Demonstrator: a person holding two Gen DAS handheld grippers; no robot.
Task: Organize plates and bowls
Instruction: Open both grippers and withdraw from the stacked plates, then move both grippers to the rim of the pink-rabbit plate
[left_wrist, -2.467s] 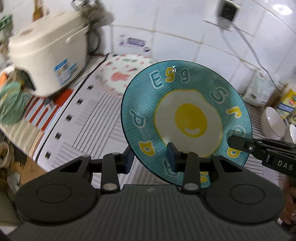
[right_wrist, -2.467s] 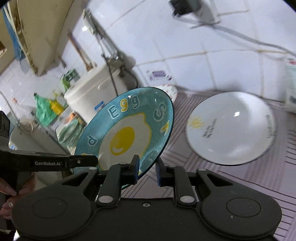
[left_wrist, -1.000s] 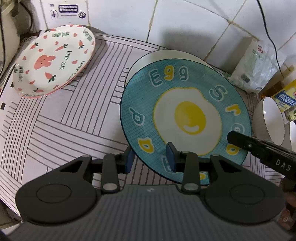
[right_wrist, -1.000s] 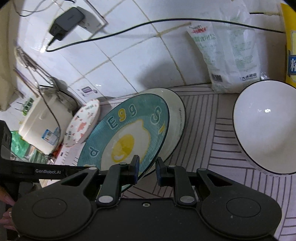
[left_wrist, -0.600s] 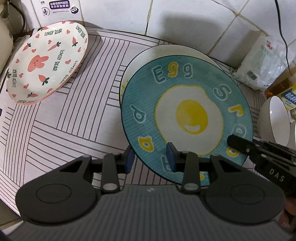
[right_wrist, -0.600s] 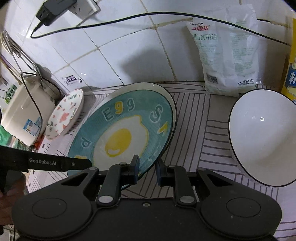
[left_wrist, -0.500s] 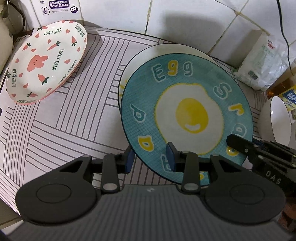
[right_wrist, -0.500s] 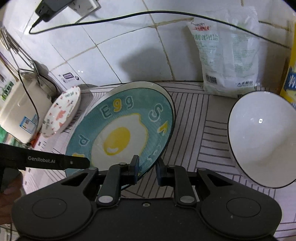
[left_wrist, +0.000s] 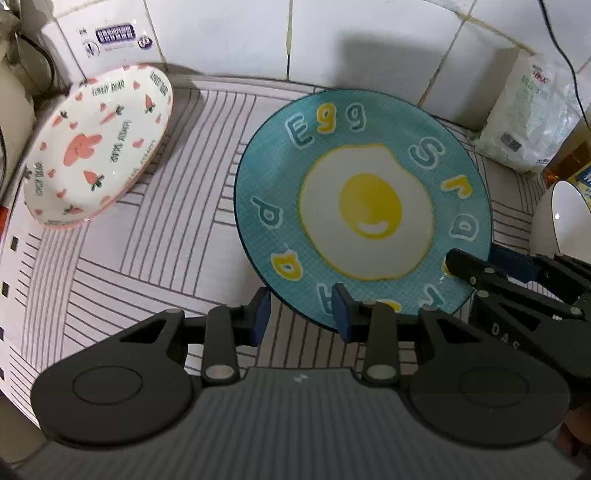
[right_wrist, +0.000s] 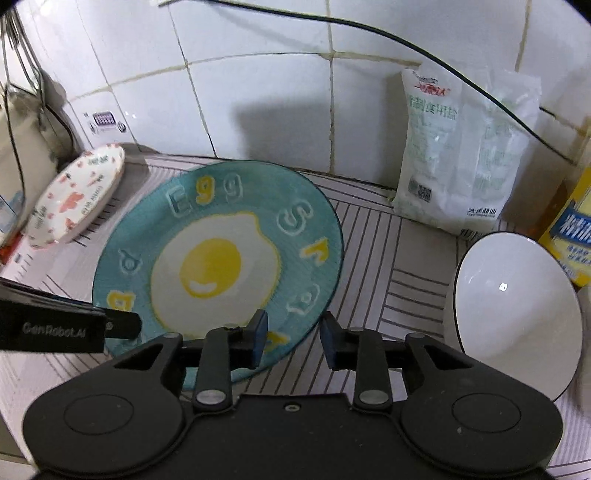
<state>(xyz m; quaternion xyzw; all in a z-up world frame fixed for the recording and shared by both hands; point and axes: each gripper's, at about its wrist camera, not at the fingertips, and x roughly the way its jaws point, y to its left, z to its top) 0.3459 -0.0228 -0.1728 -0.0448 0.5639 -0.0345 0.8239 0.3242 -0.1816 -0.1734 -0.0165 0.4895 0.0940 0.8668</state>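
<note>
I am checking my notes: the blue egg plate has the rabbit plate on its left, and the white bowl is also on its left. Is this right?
Not quite. The white bowl is on the right of the egg plate, as the right wrist view shows. The rabbit plate is indeed on its left.

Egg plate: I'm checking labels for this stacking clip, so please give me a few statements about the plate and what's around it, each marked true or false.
1. The egg plate is teal, with a fried egg and a yellow yolk in the middle. True.
2. The rabbit plate is stacked on top of the egg plate. False: it lies apart, to the egg plate's left, near the tiled wall.
3. A white bowl stands to the right of the egg plate. True.
4. The right gripper is clamped on the white bowl. False: its jaws stand apart at the egg plate's near rim, and the bowl is untouched.
</note>
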